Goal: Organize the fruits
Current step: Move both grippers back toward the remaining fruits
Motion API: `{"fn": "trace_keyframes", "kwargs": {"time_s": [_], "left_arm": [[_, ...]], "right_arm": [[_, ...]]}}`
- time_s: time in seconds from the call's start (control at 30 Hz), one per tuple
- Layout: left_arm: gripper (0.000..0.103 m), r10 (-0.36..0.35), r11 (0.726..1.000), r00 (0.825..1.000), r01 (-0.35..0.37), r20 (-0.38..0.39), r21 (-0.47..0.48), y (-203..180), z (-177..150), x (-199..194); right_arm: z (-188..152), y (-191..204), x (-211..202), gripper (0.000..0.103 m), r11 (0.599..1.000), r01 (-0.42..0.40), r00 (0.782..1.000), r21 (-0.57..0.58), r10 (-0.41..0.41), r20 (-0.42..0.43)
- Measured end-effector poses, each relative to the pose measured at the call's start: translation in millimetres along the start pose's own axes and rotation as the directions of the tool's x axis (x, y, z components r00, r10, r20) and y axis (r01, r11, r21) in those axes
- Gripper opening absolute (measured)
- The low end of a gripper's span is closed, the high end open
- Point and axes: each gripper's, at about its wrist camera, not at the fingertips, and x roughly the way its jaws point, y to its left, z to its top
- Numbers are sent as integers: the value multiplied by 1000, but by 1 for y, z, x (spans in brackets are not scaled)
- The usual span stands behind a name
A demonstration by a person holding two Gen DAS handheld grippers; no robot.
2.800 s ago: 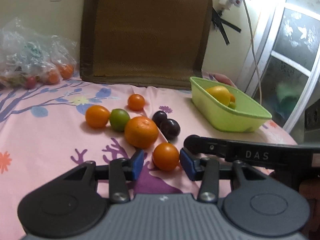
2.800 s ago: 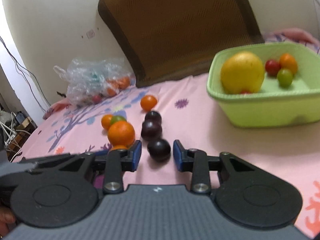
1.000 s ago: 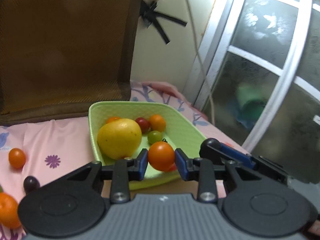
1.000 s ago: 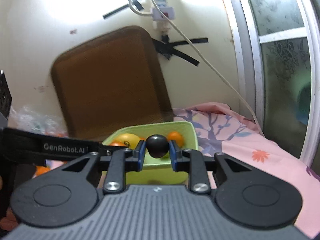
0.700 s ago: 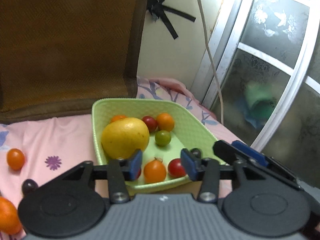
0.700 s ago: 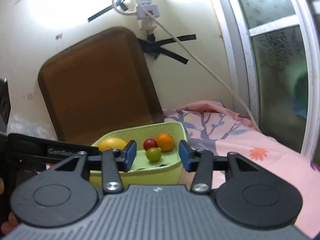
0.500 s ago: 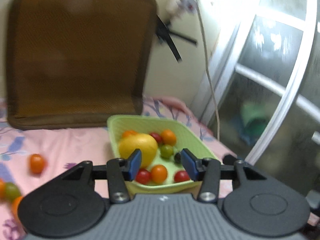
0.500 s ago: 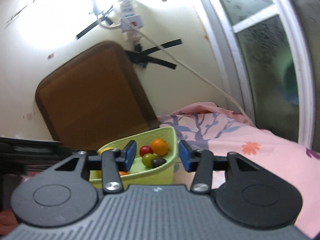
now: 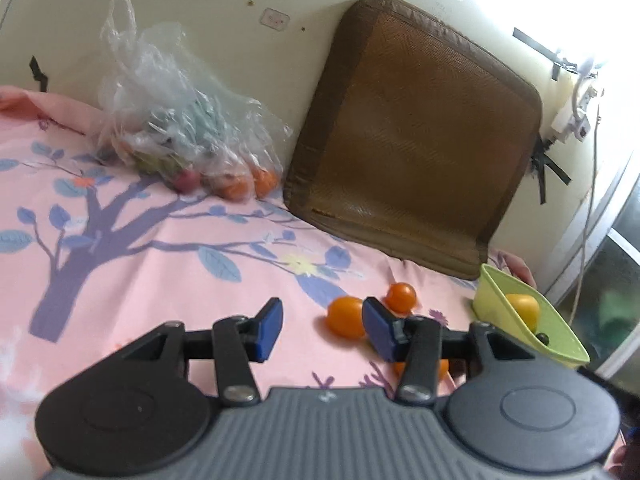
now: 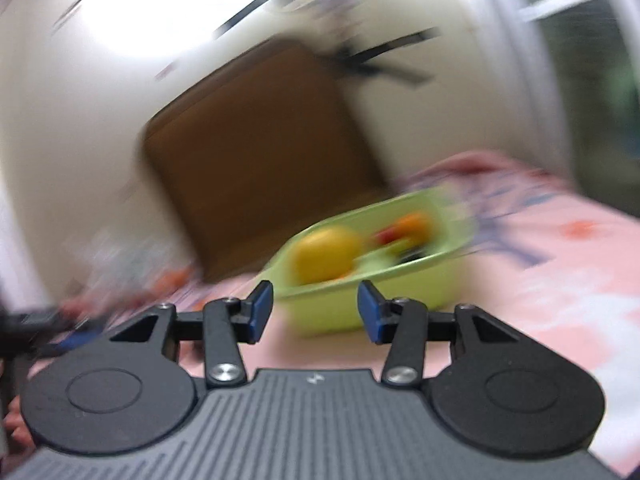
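1. L gripper (image 9: pixel 322 332): jaws apart, nothing between the blue pads. It hangs above the pink sheet (image 9: pixel 160 280), pointing toward the loose fruit.
2. R gripper (image 10: pixel 316 312): jaws apart, empty. View badly blurred; it faces the green tub (image 10: pixel 384 280), not touching it as far as we can tell.
3. Fruit left on the sheet: an orange tomato (image 9: pixel 346 322) just beside the L gripper's right pad, a smaller orange one (image 9: pixel 401 297) behind it, nearly touching. A third orange piece (image 9: pixel 400 368) is mostly hidden under the finger linkage.
4. The tub (image 9: pixel 556 336) in the L view sits at the right edge of the sheet and holds a big yellow fruit (image 9: pixel 522 310) plus a small dark one (image 9: pixel 542 337).
5. Handling, our guess: small round fruit is light, smooth-skinned, soft under pressure, so it bruises or splits if squeezed hard and rolls easily on the soft bedding.
6. Where to grip: across the widest part, pads level on opp. sides, light squeeze only. Approach low so the neighbour isn't knocked away.
7. The plastic bag (image 9: pixel 180 132) by the wall holds more produce; contents unclear.
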Motion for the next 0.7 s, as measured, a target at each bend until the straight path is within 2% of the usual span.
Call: {"fn": "trace_keyframes", "kwargs": {"time_s": [0.07,0.17,0.23,0.3,0.33,0.43,0.5,0.57,0.6,0.67,0.7], "left_arm": [[45,-26,1000,1000,26,-6,-6,-1,-2,5],[45,-62,997,998,60,-24,-51,2,-1,18],[45,-90,993,996,88,-26,-81,5,2,24],[53,-92,992,995,89,-28,-85,6,7,29],[60,-87,993,996,84,-33,-86,6,9,34],[60,-99,991,993,93,-58,-94,6,11,49],[60,-97,992,992,89,-82,-89,4,8,59],[49,-86,994,992,79,-91,-76,1,7,64],[42,-91,994,990,84,-104,-73,0,6,66],[34,-92,993,991,84,-95,-85,2,4,65],[34,-95,992,991,85,-97,-97,5,4,64]], "right_arm": [[-6,30,16,50,994,-73,995,-79,67,-78],[-14,68,42,49,971,-142,979,-193,109,-170],[-16,85,56,48,959,-160,972,-236,110,-208],[-16,101,68,49,943,-195,963,-268,131,-237],[-16,108,72,49,933,-206,960,-294,136,-243],[-19,127,93,49,903,-210,960,-375,118,-253],[-23,130,109,49,897,-196,957,-397,86,-279],[-24,130,127,47,903,-210,930,-376,66,-360],[-23,127,129,43,910,-200,929,-364,58,-364],[-20,121,127,43,920,-214,925,-328,83,-370],[-22,120,121,42,924,-209,927,-321,82,-366]]}}
